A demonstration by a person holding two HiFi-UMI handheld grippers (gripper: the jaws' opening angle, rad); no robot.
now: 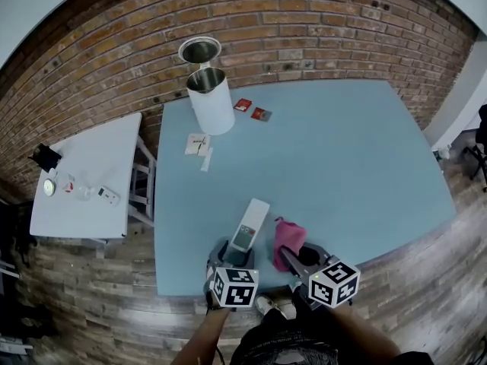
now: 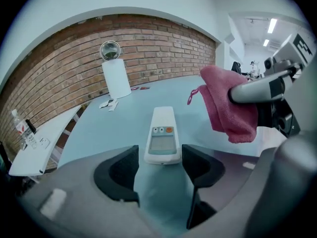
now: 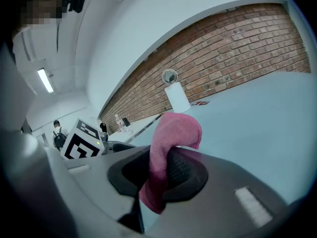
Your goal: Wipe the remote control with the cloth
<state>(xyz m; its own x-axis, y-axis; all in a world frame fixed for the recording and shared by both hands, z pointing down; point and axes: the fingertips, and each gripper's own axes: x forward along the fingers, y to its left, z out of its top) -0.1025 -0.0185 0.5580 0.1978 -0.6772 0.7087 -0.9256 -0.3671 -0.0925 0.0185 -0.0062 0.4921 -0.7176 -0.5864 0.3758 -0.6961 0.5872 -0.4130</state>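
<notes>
The remote control point(image 1: 249, 226) lies flat on the blue counter point(image 1: 342, 158), near the front edge. It looks hard, smooth and light, so its long sides seem best to hold. The left hand-held gripper point(image 2: 161, 155) has its jaws apart around the near end, not touching. The right hand-held gripper point(image 3: 158, 175) squeezes the soft pink cloth point(image 3: 171, 133) just beside it. A brick wall point(image 1: 304, 36) stands behind

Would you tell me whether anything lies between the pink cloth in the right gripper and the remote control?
Nothing visible does. The cloth, clamped in the right gripper, hangs right of the remote control, with only table surface between them. The open left gripper sits at the remote's near end, outside that gap.
</notes>
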